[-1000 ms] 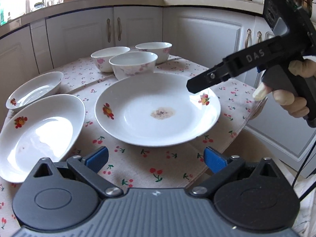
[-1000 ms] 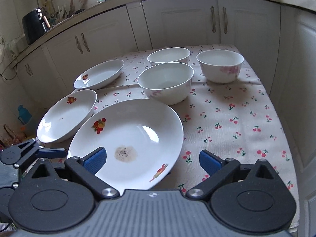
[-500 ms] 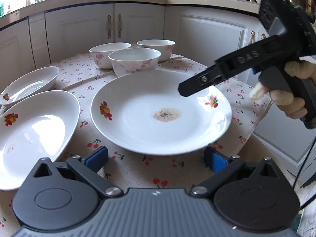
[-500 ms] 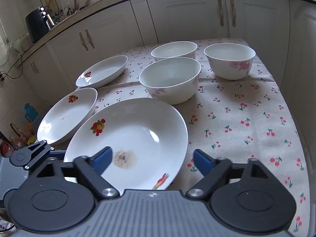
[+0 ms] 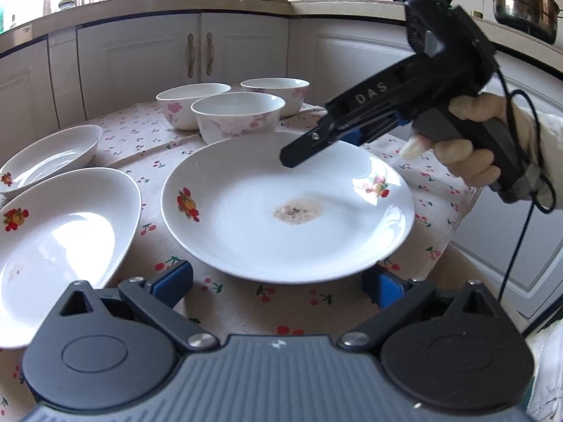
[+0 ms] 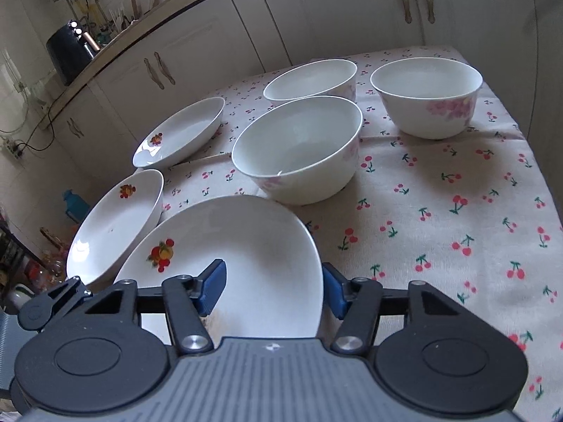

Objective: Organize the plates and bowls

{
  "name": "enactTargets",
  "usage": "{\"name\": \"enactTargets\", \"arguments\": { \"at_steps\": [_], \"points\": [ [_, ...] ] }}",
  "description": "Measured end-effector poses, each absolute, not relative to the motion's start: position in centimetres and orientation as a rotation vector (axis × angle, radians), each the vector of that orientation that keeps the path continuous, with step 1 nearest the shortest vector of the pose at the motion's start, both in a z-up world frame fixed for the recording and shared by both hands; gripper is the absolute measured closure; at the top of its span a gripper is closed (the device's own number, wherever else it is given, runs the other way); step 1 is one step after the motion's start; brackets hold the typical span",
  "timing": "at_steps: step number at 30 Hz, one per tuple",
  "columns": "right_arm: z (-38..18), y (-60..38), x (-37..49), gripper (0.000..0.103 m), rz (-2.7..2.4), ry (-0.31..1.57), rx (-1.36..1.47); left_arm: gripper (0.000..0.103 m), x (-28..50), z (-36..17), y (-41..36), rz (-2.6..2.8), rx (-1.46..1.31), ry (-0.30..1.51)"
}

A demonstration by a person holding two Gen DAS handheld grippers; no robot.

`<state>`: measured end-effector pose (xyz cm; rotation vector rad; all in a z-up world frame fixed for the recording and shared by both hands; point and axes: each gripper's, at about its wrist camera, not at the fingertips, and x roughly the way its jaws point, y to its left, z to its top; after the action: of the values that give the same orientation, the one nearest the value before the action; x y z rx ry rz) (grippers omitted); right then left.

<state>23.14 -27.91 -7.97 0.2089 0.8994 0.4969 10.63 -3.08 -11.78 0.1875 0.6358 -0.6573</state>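
Large plate (image 6: 246, 246) lying flat; right gripper (image 6: 272, 286) closing astride rim; left gripper (image 5: 278, 286) open.

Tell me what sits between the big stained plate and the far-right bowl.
In the right wrist view, only bare cherry-print tablecloth separates the big plate from the far-right bowl; the nearest bowl sits just left of that line.

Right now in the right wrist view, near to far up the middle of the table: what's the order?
Right gripper with its jaws either side of the rim → big plate → nearest bowl → far bowl → cabinet doors. The side plates and the right-hand bowl lie off this line.
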Motion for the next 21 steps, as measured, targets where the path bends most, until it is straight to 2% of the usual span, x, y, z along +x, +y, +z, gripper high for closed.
{"name": "enactTargets", "arguments": {
  "at_steps": [8, 21],
  "points": [
    [-8.2, -28.2, 24.3, 0.043, 0.543, 0.92, 0.264, 0.002, 10.5, -11.8, -3.2, -0.669, 0.202, 0.621],
    [-8.1, -28.4, 24.7, 0.044, 0.559, 0.927, 0.285, 0.002, 10.4, -11.6, -3.5, -0.674, 0.227, 0.61]
  ]
}}
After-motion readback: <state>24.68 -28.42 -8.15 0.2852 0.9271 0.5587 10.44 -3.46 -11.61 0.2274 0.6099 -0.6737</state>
